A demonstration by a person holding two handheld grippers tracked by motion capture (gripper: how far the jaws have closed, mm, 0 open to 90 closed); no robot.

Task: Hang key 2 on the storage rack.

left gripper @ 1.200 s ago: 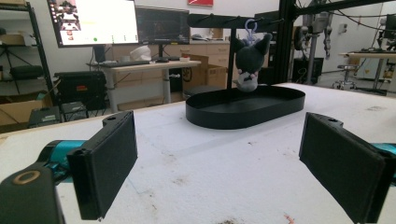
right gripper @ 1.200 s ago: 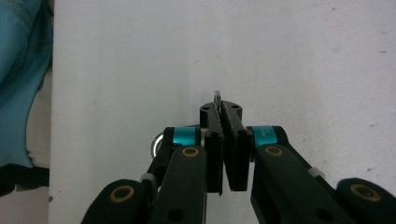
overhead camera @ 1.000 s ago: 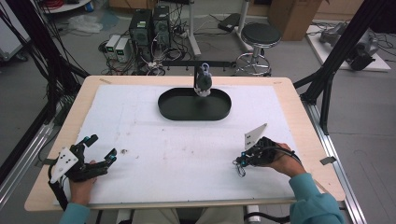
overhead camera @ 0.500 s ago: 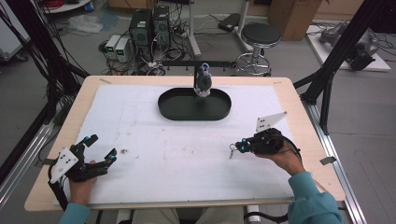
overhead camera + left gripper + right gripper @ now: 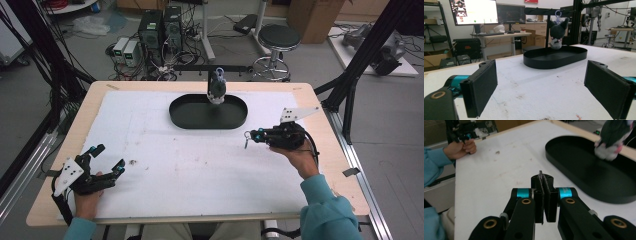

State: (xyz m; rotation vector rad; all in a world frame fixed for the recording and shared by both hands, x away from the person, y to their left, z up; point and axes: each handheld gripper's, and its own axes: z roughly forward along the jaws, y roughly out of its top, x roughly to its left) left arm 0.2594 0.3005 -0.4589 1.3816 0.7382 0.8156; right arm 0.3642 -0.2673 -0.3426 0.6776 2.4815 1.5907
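Note:
My right gripper (image 5: 253, 136) hovers above the white mat to the right of the black oval tray (image 5: 186, 120). Its jaws are shut on a small thin metal piece (image 5: 246, 143) that hangs from the tips. In the right gripper view that piece (image 5: 540, 173) pokes up between the closed pads of my right gripper (image 5: 545, 182). A dark plush toy (image 5: 217, 89) hangs by a purple ring from a black bar over the tray's far rim. My left gripper (image 5: 109, 158) rests at the near left, open and holding nothing. The left gripper view shows it (image 5: 541, 83) facing the tray (image 5: 554, 61) and the plush (image 5: 557, 35).
A white mat (image 5: 165, 175) covers the wooden table (image 5: 345, 192). A small dark speck (image 5: 132, 161) lies by the left gripper. Black frame posts (image 5: 357, 65) stand at the table's far corners. A stool (image 5: 280, 37) and computers (image 5: 160, 27) stand beyond the far edge.
My right hand has risen and moved away from the near edge toward the tray's right end, still carrying the small metal piece. The left hand has stayed put.

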